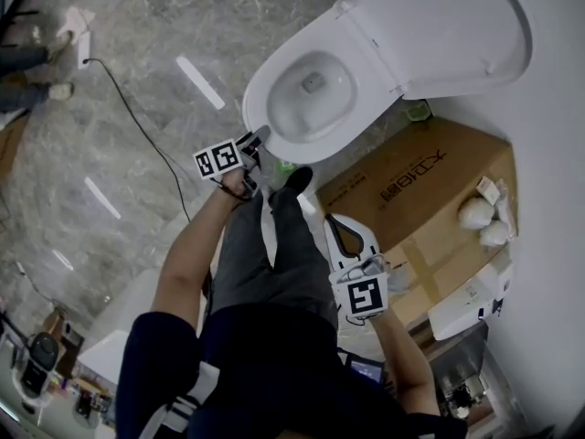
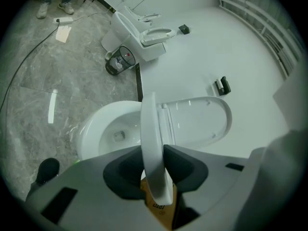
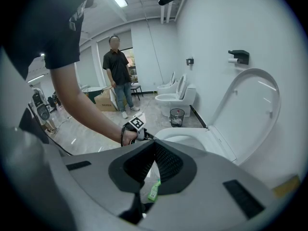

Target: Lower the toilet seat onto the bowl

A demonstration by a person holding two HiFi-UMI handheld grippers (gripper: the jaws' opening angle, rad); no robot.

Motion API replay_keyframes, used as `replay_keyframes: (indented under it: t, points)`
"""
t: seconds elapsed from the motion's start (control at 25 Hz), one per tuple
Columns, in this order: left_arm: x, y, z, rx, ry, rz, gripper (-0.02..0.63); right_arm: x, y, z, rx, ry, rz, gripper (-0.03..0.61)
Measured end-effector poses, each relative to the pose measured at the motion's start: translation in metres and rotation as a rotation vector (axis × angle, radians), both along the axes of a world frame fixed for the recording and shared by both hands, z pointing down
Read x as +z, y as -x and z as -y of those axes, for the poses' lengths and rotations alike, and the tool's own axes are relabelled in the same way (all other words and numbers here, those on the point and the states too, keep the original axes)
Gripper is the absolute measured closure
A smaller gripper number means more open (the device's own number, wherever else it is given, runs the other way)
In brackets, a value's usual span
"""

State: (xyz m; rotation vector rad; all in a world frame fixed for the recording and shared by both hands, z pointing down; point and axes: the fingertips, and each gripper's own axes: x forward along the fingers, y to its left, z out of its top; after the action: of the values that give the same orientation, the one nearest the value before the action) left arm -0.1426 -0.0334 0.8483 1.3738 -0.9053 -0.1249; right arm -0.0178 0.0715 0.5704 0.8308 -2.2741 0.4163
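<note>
The left gripper (image 1: 258, 140) has its fingers (image 2: 185, 163) pinched on the front rim of the toilet seat (image 2: 151, 129). The seat hangs between the upright lid (image 2: 202, 121) and the bowl (image 2: 103, 129) (low, by the look of it, but not yet resting). The last stretch of lowering and the release are left. The right gripper (image 3: 153, 146) is off to the side, tips together, holding nothing.

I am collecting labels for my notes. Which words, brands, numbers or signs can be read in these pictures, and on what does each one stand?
No text can be quoted with certainty.
cardboard box: large dark print, turned sideways, not legible.
square marker: black-and-white pattern only, no words.
green label on the floor: too small to read.
</note>
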Motion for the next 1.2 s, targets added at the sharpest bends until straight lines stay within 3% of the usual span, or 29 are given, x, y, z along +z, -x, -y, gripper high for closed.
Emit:
replay_keyframes:
  t: [1.2]
  points:
    - [0.094,0.014,-0.016,0.031,0.046,0.000,0.457,0.057,0.023,-0.015,-0.020,0.087,-0.002,0.558]
